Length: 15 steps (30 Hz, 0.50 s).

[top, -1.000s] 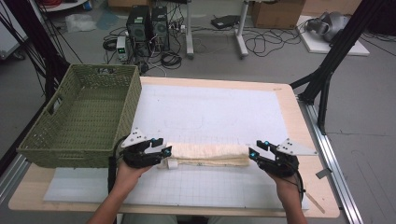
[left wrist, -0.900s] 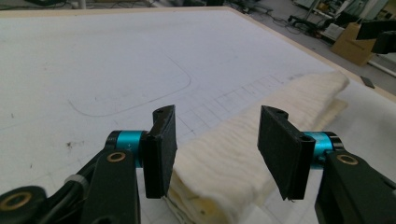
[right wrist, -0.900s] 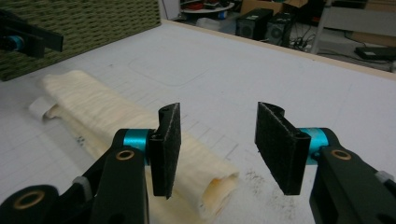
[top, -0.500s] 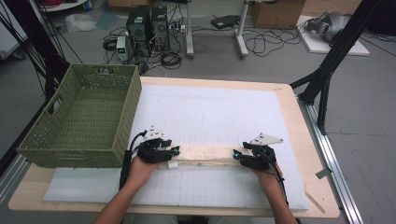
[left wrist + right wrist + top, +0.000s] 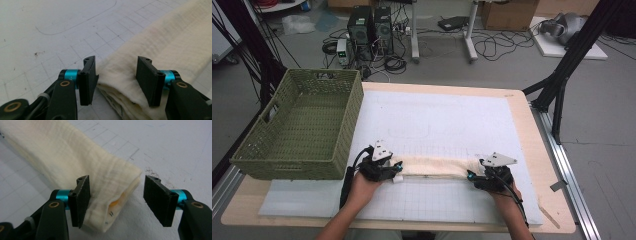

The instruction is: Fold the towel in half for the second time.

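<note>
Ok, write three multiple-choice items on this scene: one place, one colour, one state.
1. Where does the folded cloth lie?
A. In the basket
B. On the white mat, between the two grippers
C. On the floor

2. What colour is the basket?
A. Green
B. Red
C. Blue

3. How do the right gripper fingers stand?
A. Clamped shut on the cloth
B. Apart, with the cloth's end between them
C. Shut on nothing

Key: 1 B, it spans from the left gripper to the right one; 2 A, green weave; 3 B, a gap shows beside one finger.
</note>
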Each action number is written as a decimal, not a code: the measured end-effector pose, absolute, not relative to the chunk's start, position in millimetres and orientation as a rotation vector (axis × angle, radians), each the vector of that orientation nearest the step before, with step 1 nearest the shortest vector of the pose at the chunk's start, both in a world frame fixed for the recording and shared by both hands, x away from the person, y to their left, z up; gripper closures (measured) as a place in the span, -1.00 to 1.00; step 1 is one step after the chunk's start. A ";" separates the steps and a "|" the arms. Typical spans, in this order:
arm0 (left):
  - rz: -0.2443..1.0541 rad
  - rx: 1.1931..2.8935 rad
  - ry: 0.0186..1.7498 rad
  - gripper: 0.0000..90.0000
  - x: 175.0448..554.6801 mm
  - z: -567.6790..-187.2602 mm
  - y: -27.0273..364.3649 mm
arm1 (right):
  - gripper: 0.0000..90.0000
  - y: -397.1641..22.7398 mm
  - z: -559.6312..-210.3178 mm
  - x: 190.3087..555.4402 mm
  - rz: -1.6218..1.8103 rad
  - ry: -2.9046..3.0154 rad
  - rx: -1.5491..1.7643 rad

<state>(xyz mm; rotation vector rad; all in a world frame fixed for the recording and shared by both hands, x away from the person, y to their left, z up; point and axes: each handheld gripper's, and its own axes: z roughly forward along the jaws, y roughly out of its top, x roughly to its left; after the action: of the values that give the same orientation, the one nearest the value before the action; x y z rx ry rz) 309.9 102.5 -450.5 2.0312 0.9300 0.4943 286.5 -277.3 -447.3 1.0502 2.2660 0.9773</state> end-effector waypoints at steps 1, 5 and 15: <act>0.495 2.031 0.930 0.12 309.9 -450.5 102.6 | -0.17 -279.7 -447.0 286.4 0.981 2.267 1.061; 0.491 2.025 0.935 0.14 310.4 -450.7 103.0 | -0.17 -281.5 -446.8 285.7 0.988 2.271 1.067; 0.434 1.977 0.970 0.20 313.0 -450.6 109.1 | -0.23 -296.3 -440.8 280.8 1.087 2.242 1.090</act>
<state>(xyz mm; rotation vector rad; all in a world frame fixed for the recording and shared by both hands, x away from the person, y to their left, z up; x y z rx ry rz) 313.0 109.1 -450.6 1.9767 0.9704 0.4337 280.8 -296.3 -440.8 1.0905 2.2417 1.0869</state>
